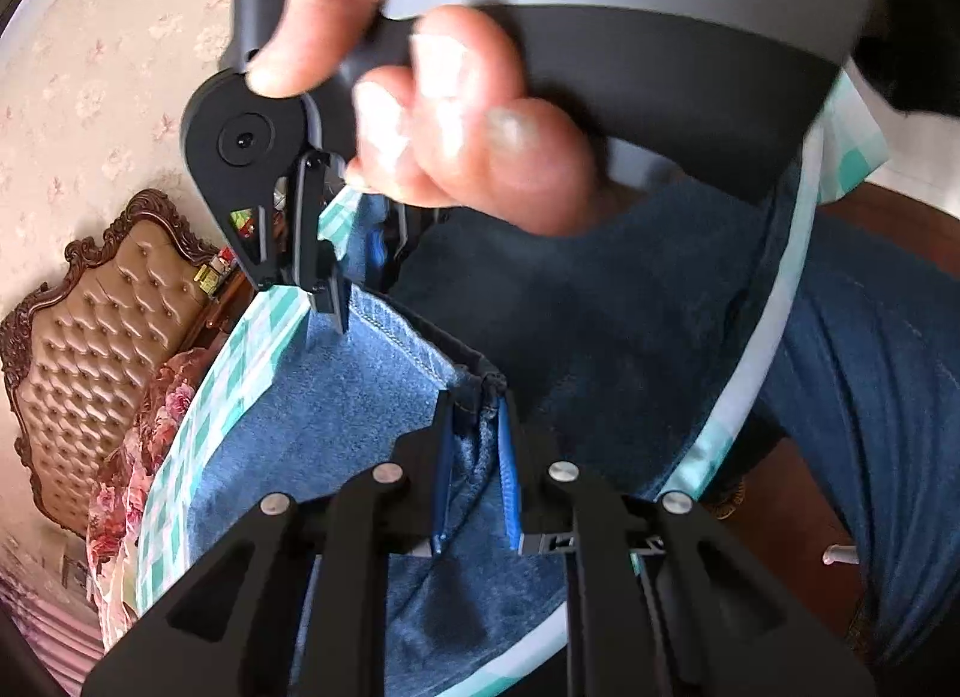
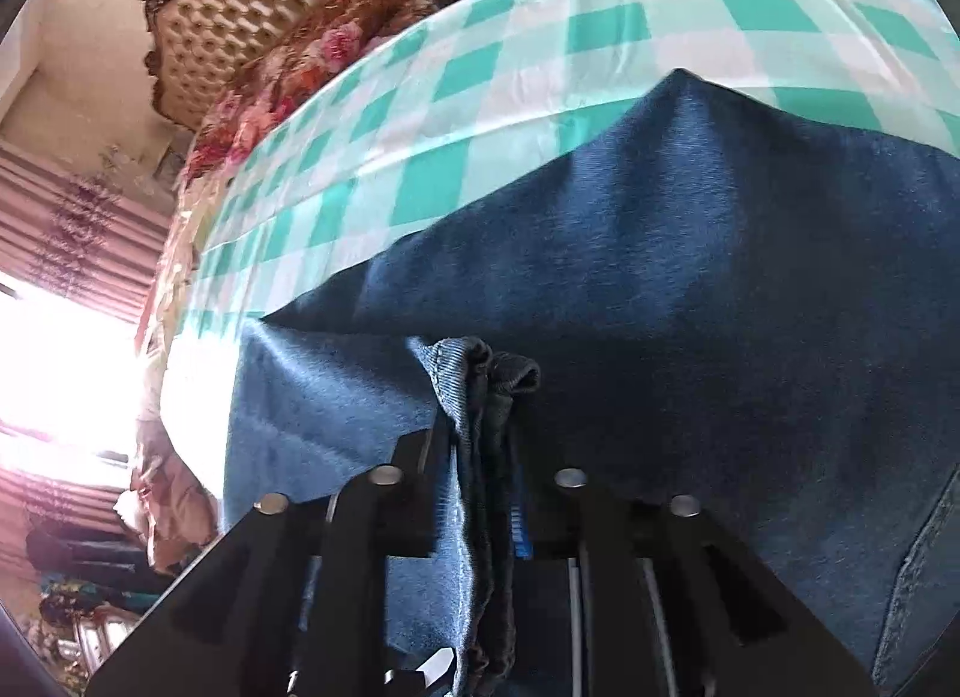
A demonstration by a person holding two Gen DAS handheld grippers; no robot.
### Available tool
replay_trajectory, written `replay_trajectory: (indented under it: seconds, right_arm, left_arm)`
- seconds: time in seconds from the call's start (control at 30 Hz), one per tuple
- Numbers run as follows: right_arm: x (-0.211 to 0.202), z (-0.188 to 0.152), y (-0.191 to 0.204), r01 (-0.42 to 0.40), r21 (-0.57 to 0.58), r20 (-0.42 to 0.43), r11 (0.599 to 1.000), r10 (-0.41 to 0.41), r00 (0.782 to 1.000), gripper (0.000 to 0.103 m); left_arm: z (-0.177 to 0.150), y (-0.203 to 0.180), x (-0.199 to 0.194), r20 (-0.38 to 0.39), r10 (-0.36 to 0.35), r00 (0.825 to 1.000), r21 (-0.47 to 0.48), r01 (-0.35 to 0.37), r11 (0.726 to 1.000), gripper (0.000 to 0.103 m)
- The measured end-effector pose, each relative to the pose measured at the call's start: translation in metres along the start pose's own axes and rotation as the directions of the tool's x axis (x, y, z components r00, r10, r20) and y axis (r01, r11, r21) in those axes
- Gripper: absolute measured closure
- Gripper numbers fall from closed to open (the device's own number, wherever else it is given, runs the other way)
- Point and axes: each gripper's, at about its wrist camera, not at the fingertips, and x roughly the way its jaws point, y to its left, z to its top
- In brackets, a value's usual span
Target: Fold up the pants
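Both jaws are clamped on denim: the left gripper [image 1: 474, 457] pinches a hem corner at lower centre of its frame, the right gripper [image 2: 486, 457] a bunched hem likewise. The pants [image 2: 690, 277] drape over the checked cloth [image 2: 540, 36]. With such shallow bites, uneven pulling could probably slip a corner free and skew the fold.

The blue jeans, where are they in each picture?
Left wrist: jeans fill the middle, hem pinched in the left tool.
Right wrist: jeans fill the lower half, bunched in the right tool.
Shared landmark: green checked tablecloth.
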Motion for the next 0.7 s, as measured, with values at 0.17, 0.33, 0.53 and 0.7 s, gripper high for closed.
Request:
replay_trajectory:
  seconds: [0.17,0.33,0.53,0.7]
  right_arm:
    - [-0.022,0.002,-0.006,0.113,0.028,0.170,0.993,-0.116,0.979,0.041]
    - [-0.070,-0.011,0.010,0.348,0.042,0.444,0.937,-0.330,0.833,0.022]
    - [-0.060,-0.062,0.080,0.461,-0.164,0.515,0.872,-0.323,0.794,0.005]
    - [-0.019,-0.092,0.116,0.431,-0.287,0.451,0.855,-0.276,0.848,0.005]
  left_arm:
    - [0.000,0.004,-0.005,0.017,-0.020,1.000,-0.057,0.021,0.998,0.066]
    - [-0.013,0.037,-0.047,0.118,-0.059,0.991,-0.242,0.086,0.967,0.034]
    - [-0.099,0.147,-0.074,-0.024,0.047,0.999,-0.755,-0.049,0.653,0.019]
    - [-0.151,0.193,-0.075,-0.245,0.168,0.955,-0.799,-0.297,0.522,0.001]
